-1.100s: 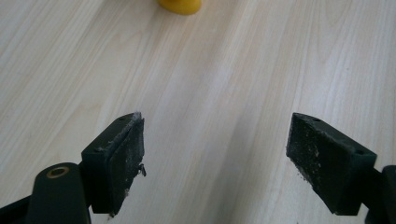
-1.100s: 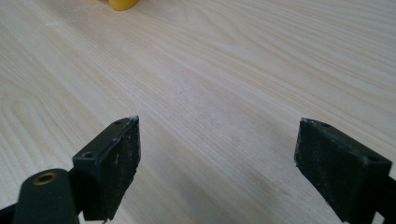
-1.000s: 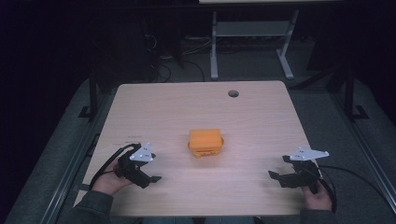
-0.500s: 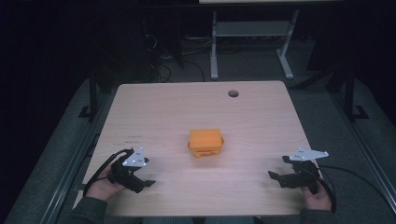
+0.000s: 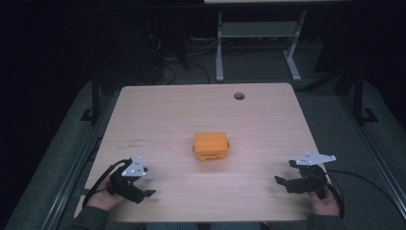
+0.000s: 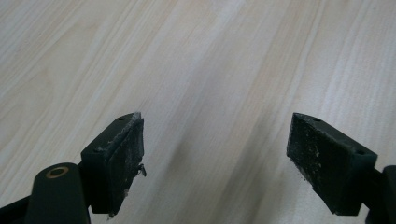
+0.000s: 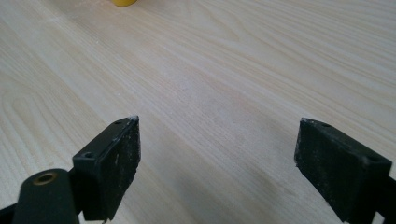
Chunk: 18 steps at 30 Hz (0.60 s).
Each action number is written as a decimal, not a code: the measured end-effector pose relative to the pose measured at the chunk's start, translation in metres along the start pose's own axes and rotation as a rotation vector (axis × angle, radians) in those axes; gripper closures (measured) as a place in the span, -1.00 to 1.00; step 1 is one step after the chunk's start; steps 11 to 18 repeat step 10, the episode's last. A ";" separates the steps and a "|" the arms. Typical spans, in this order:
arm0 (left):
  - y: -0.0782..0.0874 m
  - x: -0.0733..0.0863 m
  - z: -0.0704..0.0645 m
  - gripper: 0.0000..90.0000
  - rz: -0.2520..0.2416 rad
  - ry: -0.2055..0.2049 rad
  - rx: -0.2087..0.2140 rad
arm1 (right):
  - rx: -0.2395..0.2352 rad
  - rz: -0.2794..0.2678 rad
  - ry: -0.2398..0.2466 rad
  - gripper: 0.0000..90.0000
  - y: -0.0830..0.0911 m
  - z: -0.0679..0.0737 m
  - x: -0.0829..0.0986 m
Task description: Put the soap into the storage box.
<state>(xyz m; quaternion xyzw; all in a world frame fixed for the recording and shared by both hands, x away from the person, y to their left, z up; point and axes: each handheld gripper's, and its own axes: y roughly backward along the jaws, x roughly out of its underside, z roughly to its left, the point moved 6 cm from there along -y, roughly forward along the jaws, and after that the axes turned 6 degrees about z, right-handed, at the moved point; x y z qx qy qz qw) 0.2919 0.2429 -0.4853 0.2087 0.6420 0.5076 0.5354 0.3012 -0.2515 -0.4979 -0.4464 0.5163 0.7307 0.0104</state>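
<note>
Black left tongs (image 5: 143,190) rest spread and empty at the counter's (image 5: 158,110) seven o'clock; the orange plastic box (image 5: 210,146) sits at centre, well apart. It looks light, stiff and somewhat slick, best pinched across its flat sides, while the right tongs (image 5: 282,181), equally spread, wait at five o'clock.

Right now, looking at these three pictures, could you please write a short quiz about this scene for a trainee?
1. True or false: the left tool is clamped on the orange box.
2. Which tool lies nearer the box? A) left B) right C) cannot tell
3. Fill in: the round hole in the table lies near its ____ edge.

Key: 1 false, its jaws stand open over bare wood. 2 C, the right tool looks about as far. 3 far.
</note>
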 end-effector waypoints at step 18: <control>0.000 0.001 0.005 -0.60 -0.039 0.034 -0.007 | -0.003 0.003 0.003 -0.69 -0.001 0.001 -0.001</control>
